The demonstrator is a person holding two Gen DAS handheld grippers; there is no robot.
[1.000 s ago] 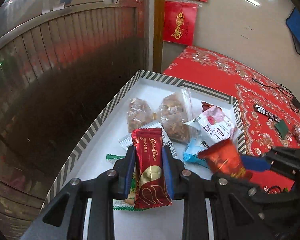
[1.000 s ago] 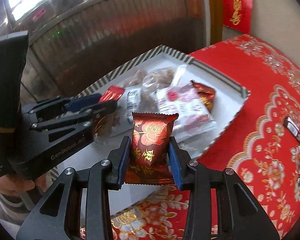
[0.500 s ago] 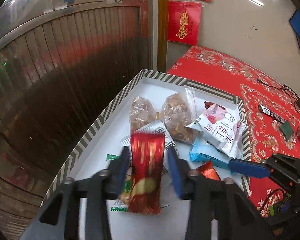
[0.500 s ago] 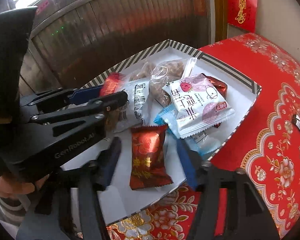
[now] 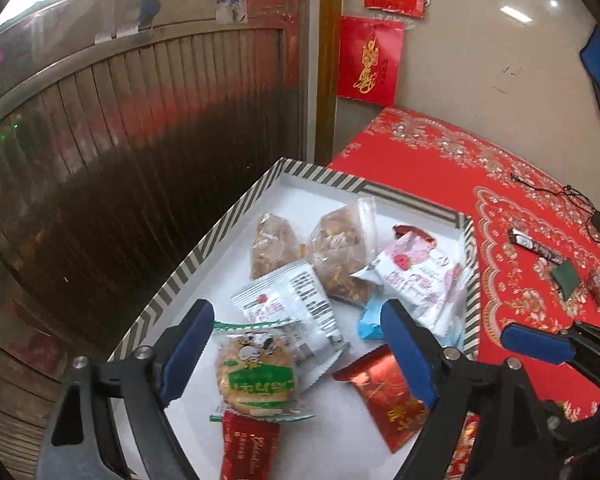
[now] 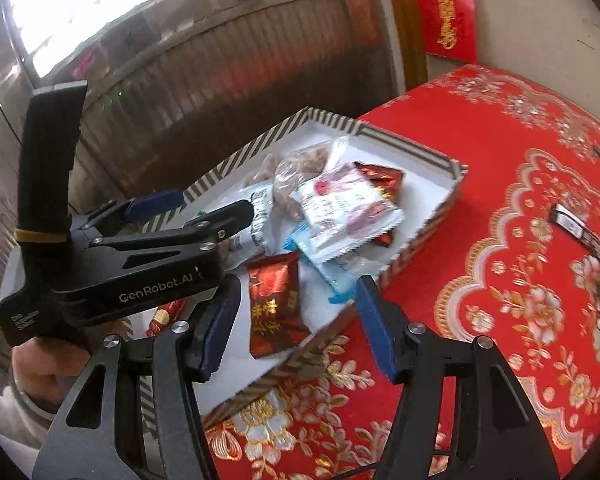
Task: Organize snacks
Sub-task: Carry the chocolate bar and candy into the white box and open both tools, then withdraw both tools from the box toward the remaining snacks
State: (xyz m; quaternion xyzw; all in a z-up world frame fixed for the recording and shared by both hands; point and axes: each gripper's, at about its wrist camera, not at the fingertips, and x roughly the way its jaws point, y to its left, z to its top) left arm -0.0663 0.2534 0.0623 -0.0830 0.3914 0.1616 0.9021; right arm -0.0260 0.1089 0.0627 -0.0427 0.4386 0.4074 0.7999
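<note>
The snacks lay in a white tray point(image 5: 168, 292) with a black-and-white striped rim, which sat at the edge of a worktop under a red flowered cloth point(image 5: 512, 208). Nearest the left gripper point(image 5: 296, 350) was a round biscuit point(image 5: 256, 372) in a clear wrapper with a green label in Korean script, partly over a dark red bar point(image 5: 248, 450) marked "Golden Cream". To its right a red foil packet point(image 5: 384, 392) with gold Chinese characters rested flat on the tray floor. Farther in lay a white packet with a barcode point(image 5: 288, 308), two clear bags of brown nut brittle point(image 5: 336, 256), a pink-and-white packet with a strawberry point(image 5: 416, 280) and a light blue packet point(image 5: 370, 318) under it.

The left fingers had just been opening and stood wide apart, clamping nothing, the biscuit lying below the gap. The right gripper point(image 6: 296, 328) also had its fingers apart and empty, above the tray's near corner; the red foil packet lay on the tray between and beyond them. In the right view the left gripper's black body read "GenRobot.AI", and a hand point(image 6: 48, 364) held it.
</note>
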